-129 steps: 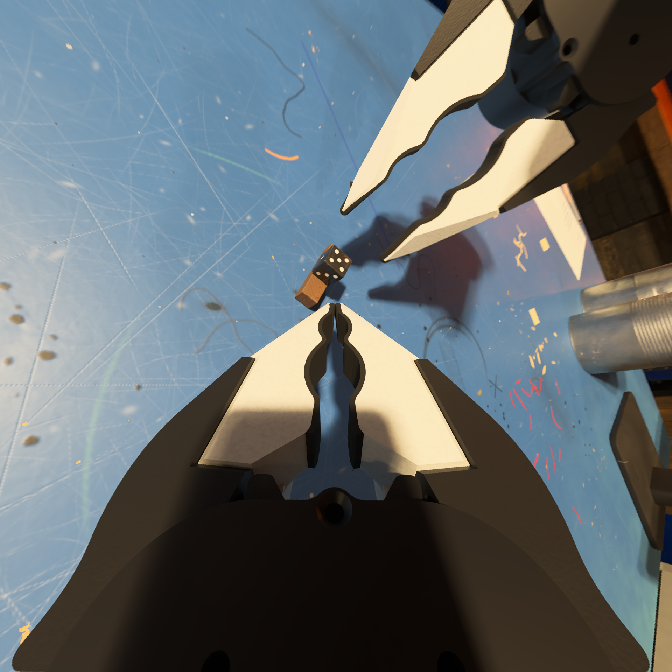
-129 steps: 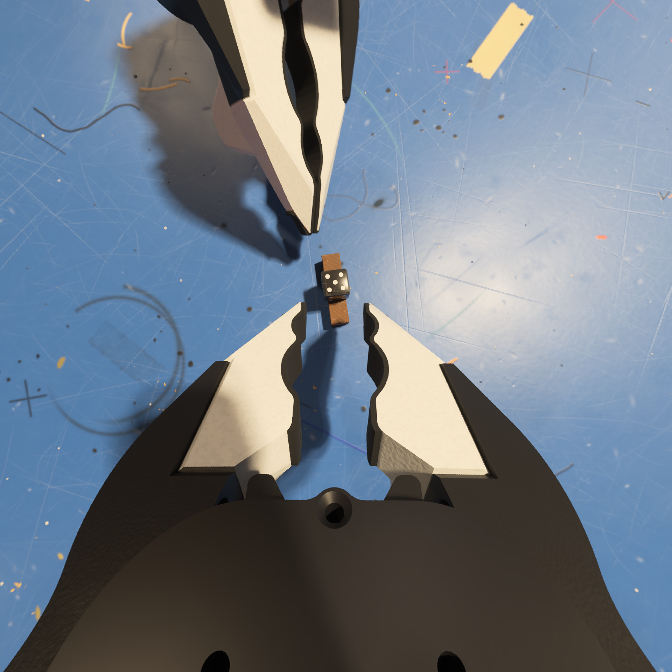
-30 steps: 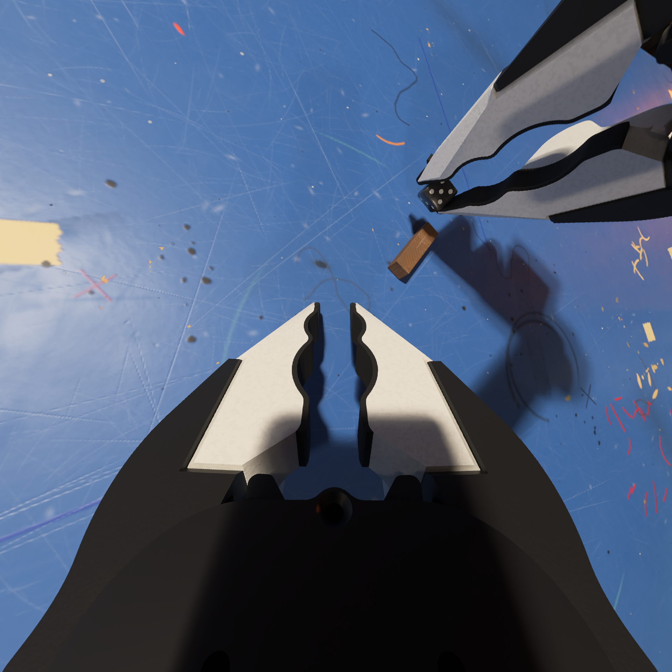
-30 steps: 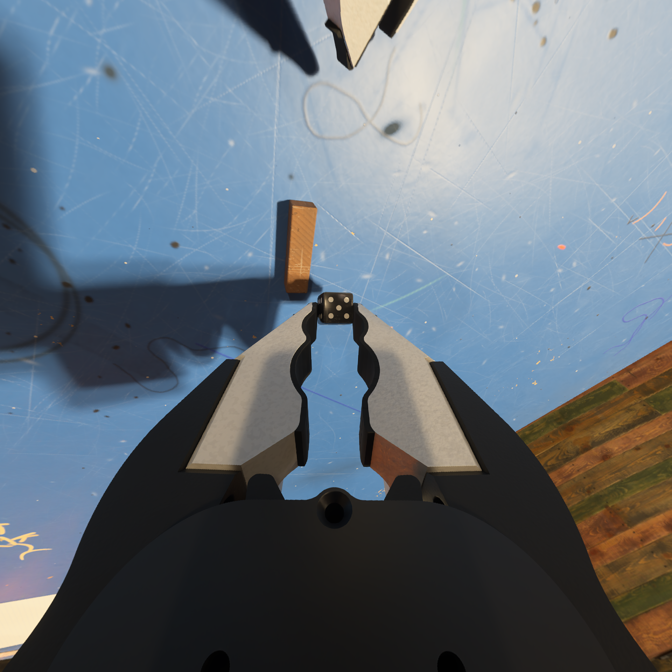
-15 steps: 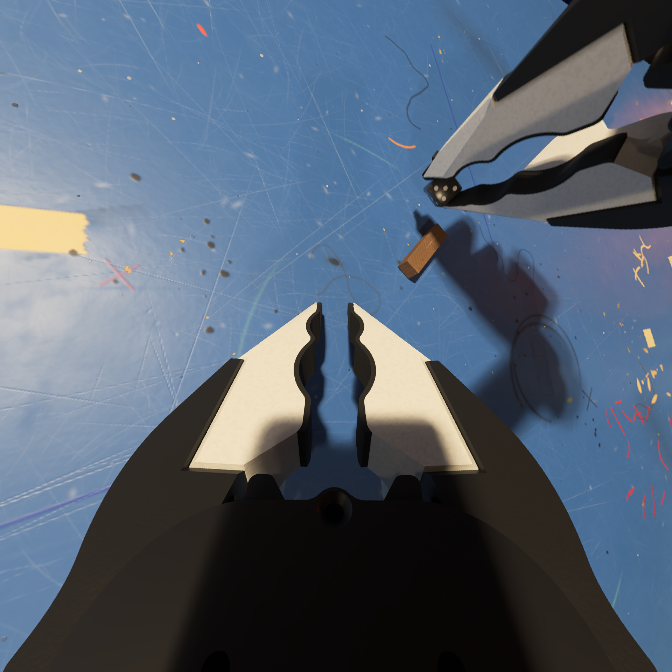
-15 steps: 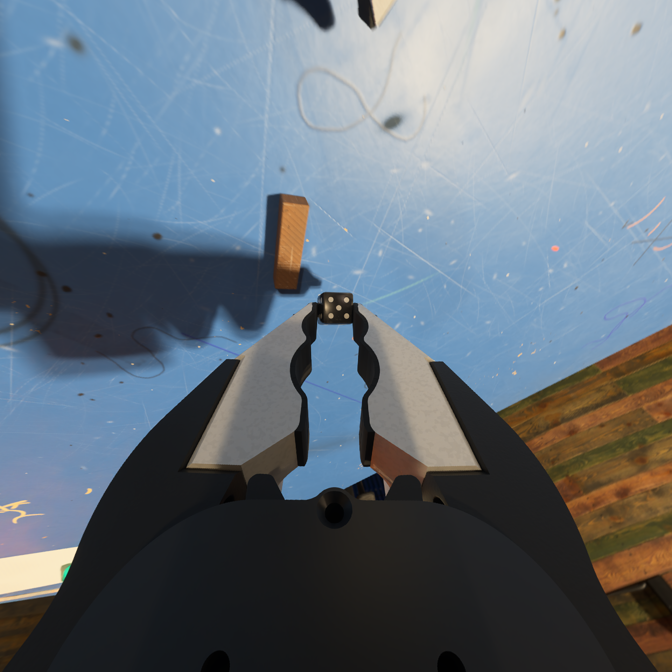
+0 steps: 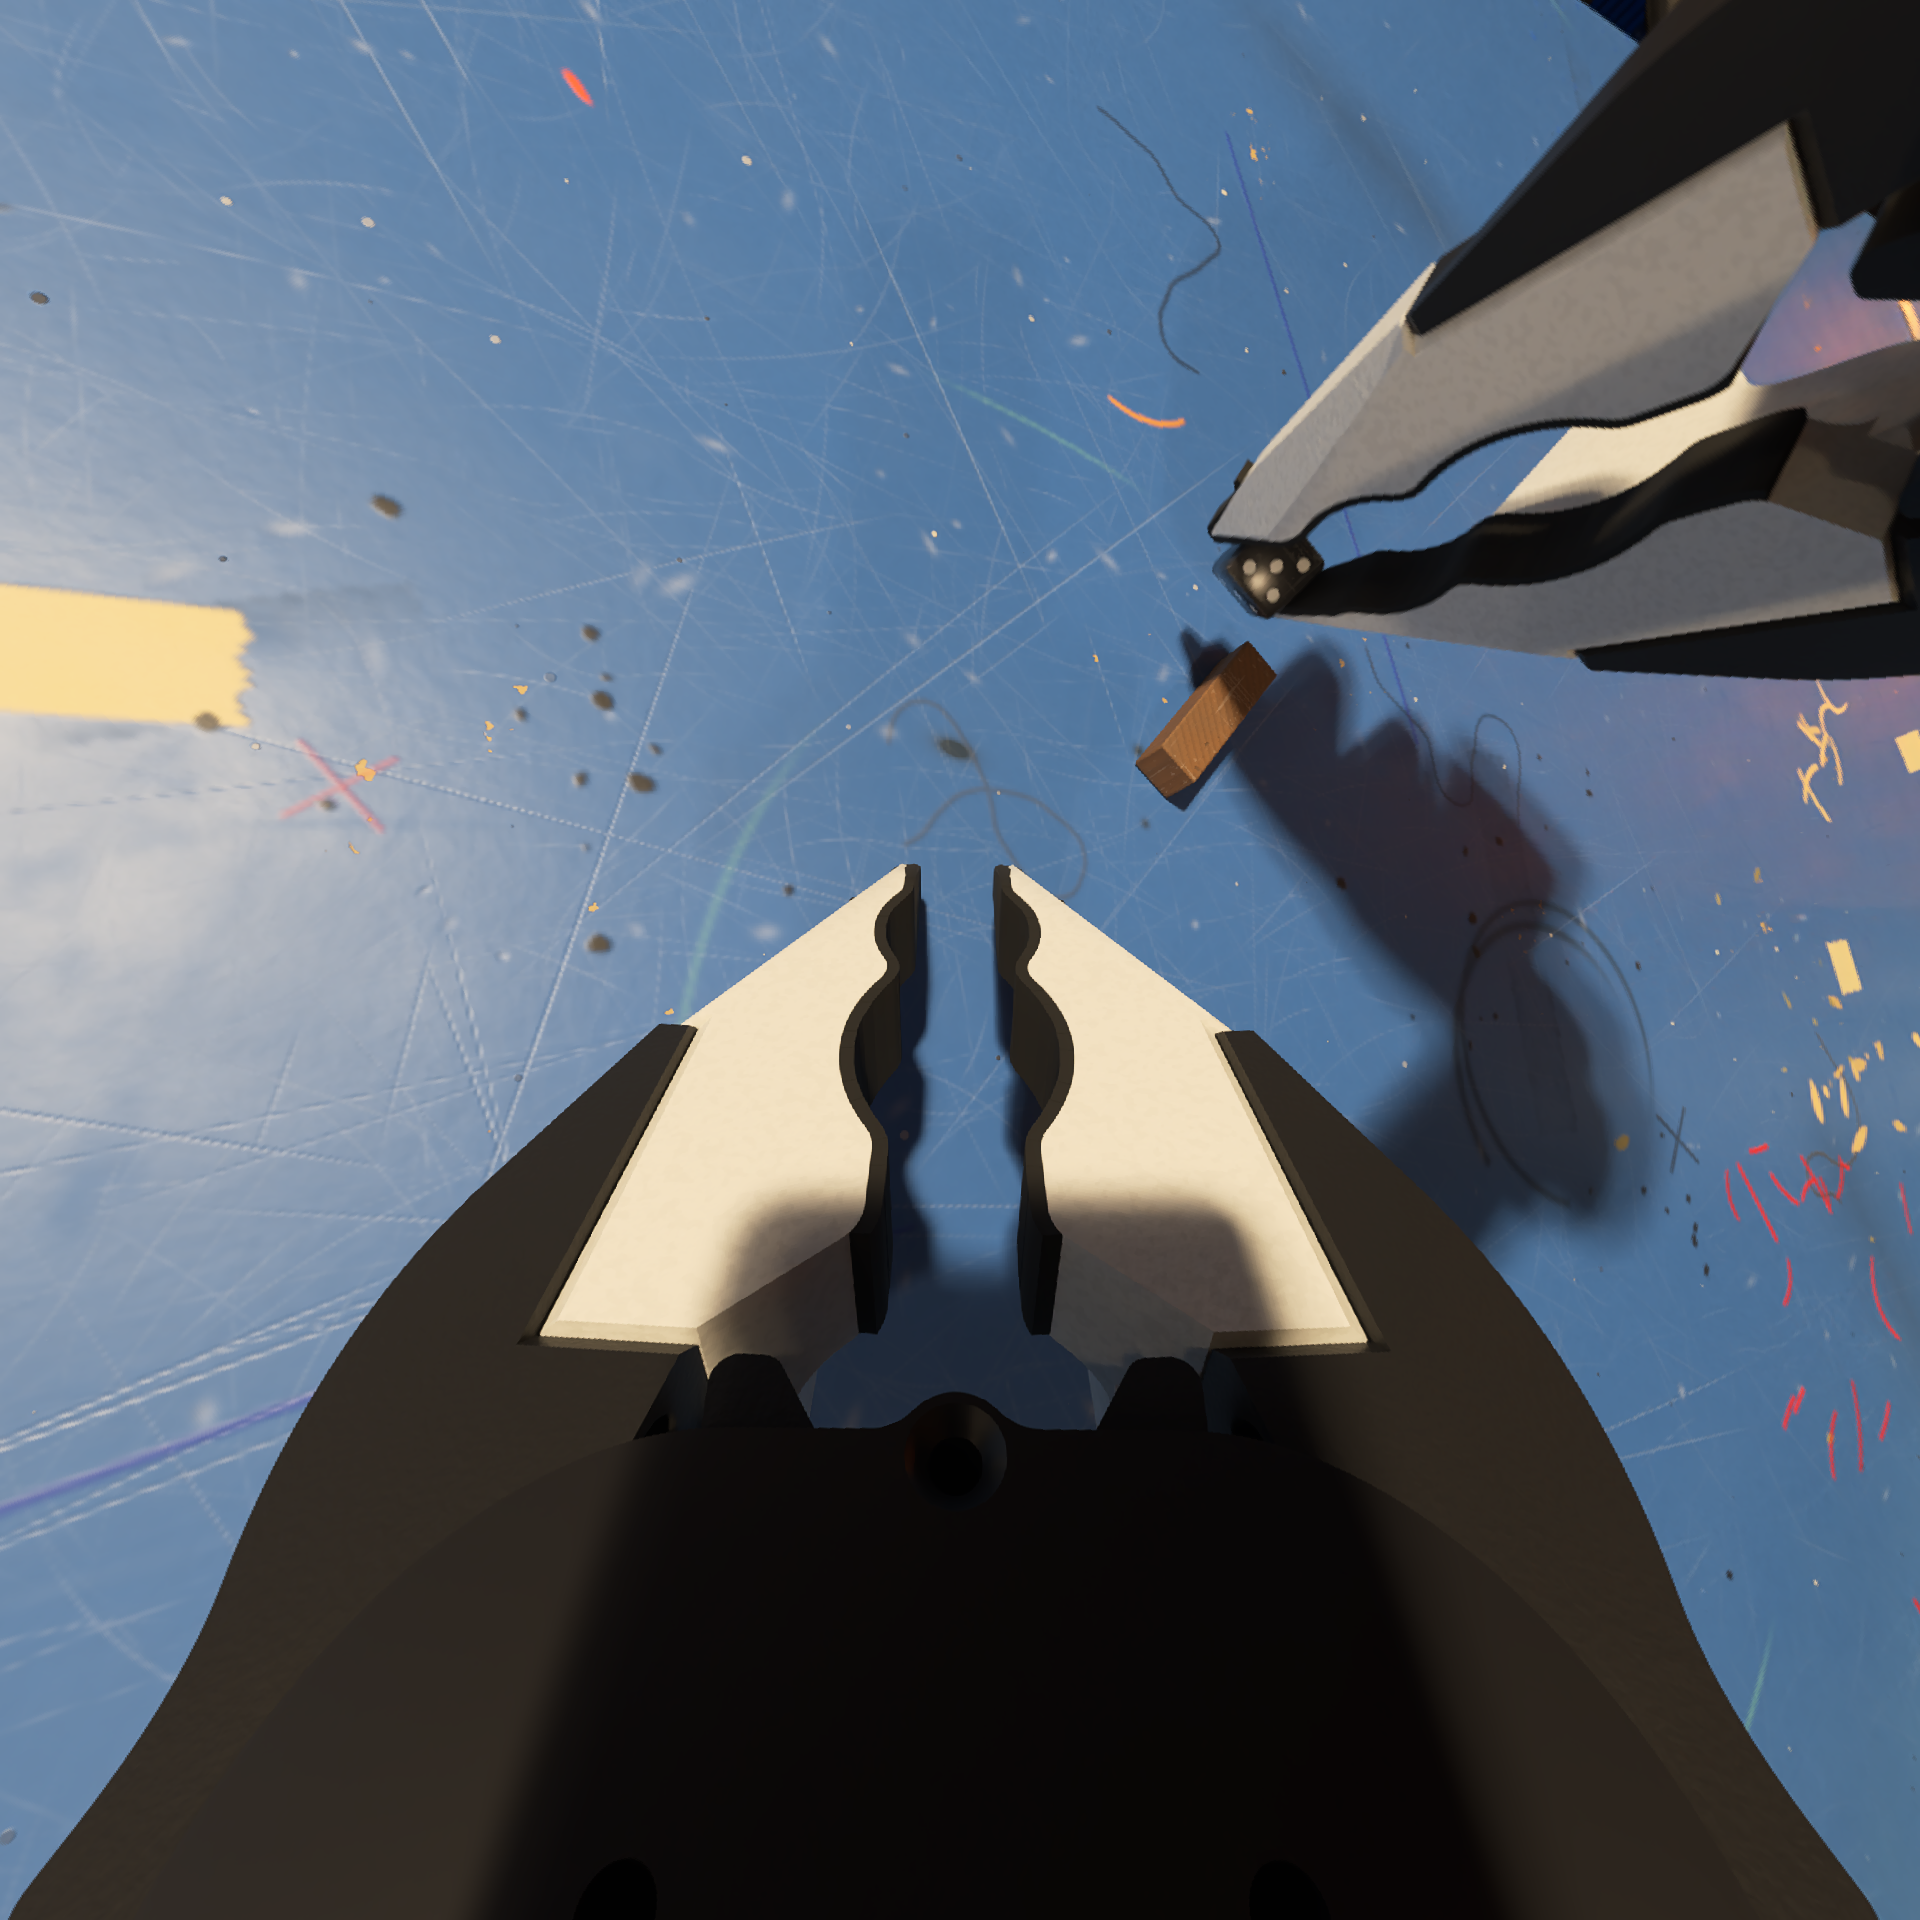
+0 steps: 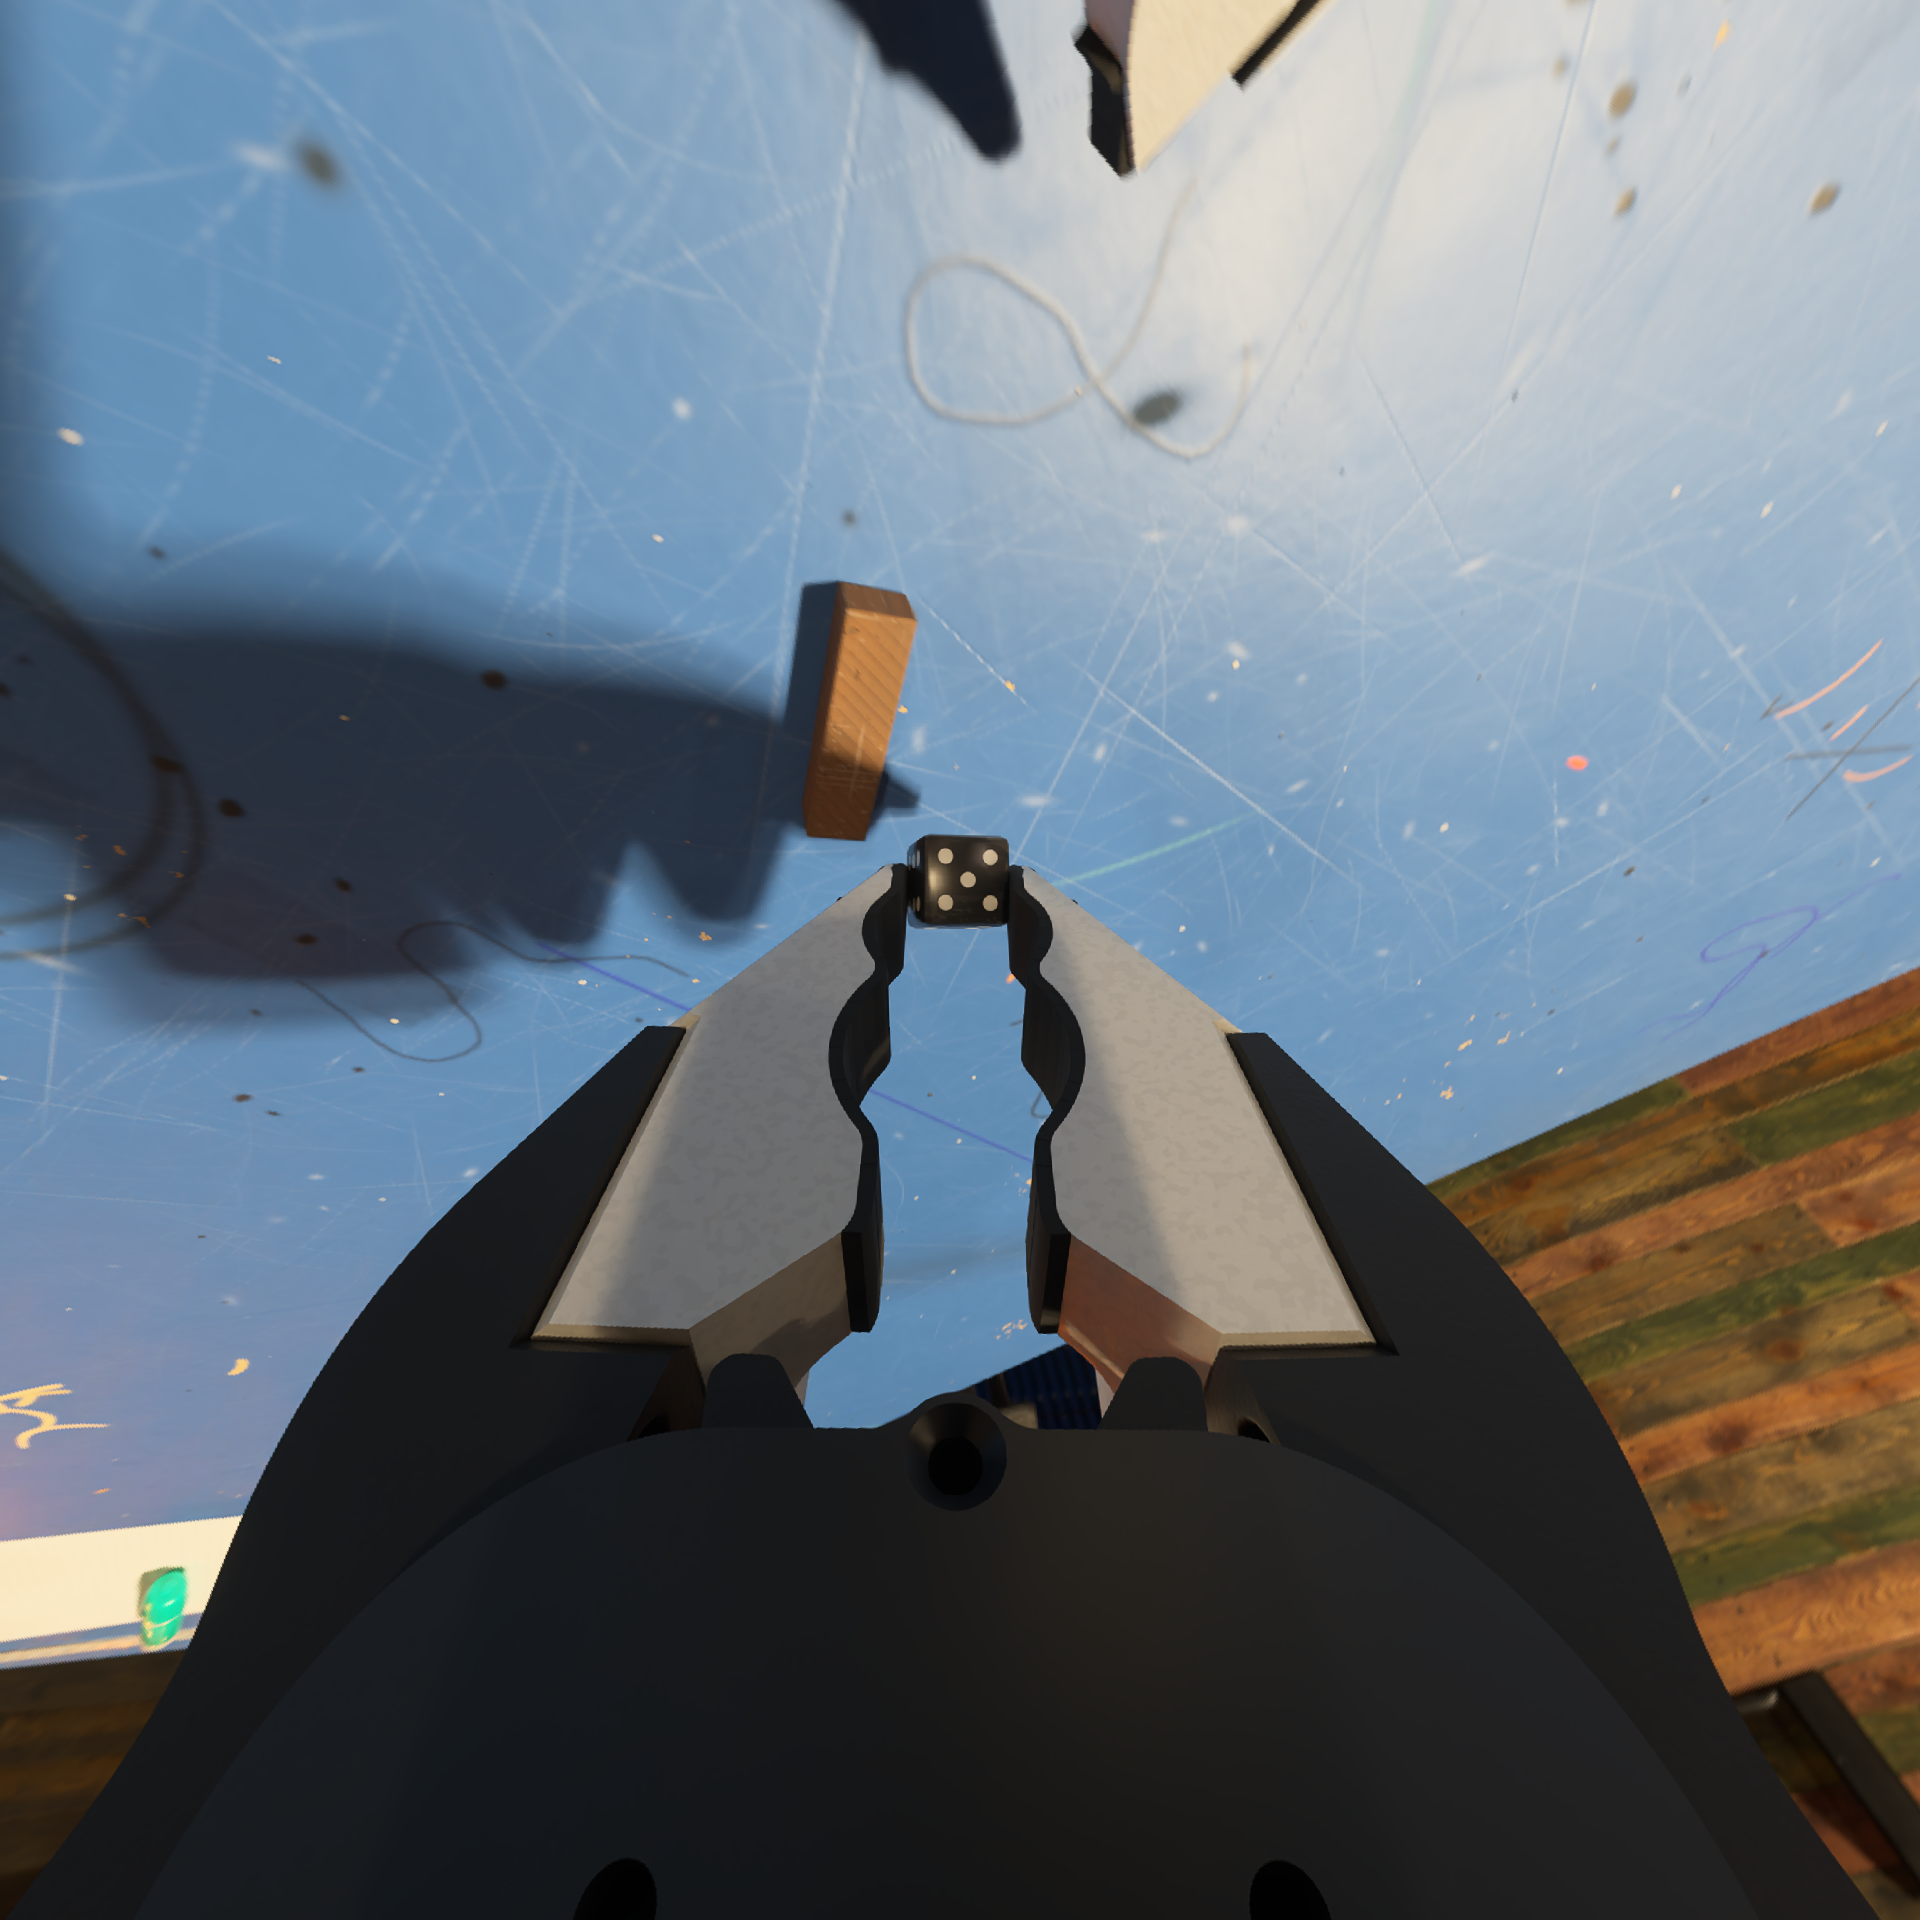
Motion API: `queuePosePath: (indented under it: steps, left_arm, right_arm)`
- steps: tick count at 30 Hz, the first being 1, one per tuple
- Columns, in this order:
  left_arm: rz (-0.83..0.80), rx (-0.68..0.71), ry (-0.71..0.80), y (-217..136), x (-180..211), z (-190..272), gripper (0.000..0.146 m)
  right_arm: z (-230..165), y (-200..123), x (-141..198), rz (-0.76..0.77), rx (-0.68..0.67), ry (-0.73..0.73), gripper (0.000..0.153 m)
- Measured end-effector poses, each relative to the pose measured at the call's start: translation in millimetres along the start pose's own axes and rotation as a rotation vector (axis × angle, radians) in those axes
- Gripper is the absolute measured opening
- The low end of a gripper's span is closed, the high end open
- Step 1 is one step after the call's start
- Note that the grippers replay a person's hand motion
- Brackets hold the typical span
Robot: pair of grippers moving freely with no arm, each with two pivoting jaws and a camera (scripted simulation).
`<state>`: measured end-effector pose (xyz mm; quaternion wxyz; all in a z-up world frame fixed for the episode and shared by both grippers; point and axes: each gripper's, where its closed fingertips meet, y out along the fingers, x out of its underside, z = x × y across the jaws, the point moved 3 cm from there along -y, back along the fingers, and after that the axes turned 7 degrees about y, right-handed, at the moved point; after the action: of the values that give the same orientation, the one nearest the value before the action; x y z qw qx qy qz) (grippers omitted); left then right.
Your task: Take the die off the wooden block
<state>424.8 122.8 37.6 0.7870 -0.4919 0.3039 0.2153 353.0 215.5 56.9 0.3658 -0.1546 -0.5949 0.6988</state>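
Right fingers [image 8: 957, 883]: I pinch the small black white-dotted die [image 8: 958, 881], lifted off the brown wooden block [image 8: 858, 712].
Left fingers [image 7: 956, 873]: mine stand slightly spread, holding nothing.
Block: lies on the scratched blue bench [image 8: 1351, 623].

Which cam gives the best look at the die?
Right wrist view: the die sits centred, close, pinched at the right claw tips, five-pip face clear. Left wrist view shows it small and far off, part hidden by the fingers, above the wooden block.

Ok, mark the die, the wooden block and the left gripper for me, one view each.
die [image 8: 960, 879], right wrist view: its five-pip face, pinched at the fingertips.
wooden block [image 8: 858, 711], right wrist view: its long top face, lying on the table.
left gripper [image 7: 956, 878], left wrist view: the gap between its fingertips.
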Motion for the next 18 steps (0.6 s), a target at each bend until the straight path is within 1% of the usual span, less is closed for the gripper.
queuePosePath:
  steps: [2,5,8,10,13,16,18]
  left_arm:
    - [0.001,-0.001,0.001,-0.1,0.1,0.0,0.014]
    - [0.001,0.0,0.0,-0.2,0.2,0.0,0.014]
    - [0.0,-0.001,0.002,-0.2,0.2,0.2,0.014]
    - [0.001,-0.001,0.001,-0.2,0.3,0.2,0.014]
    - [0.001,0.002,-0.001,-0.2,0.3,0.1,0.014]
    - [0.001,0.004,-0.004,-0.3,0.5,0.1,0.014]
    - [0.0,0.004,-0.003,-0.3,0.5,0.1,0.014]
  right_arm:
    - [2.4,1.0,2.9,-0.027,0.007,0.022,0.019]
    - [0.1,-0.6,-1.0,0.015,0.006,-0.001,0.019]
    - [0.5,0.2,2.3,-0.047,0.014,0.007,0.019]
    - [-2.0,-1.7,-3.1,0.0,0.015,-0.024,0.019]
    - [1.6,-0.4,1.1,-0.049,0.021,0.005,0.019]
    - [0.7,-1.4,-1.7,-0.01,0.019,-0.016,0.019]
    - [2.9,-0.2,2.2,-0.057,0.027,0.001,0.019]
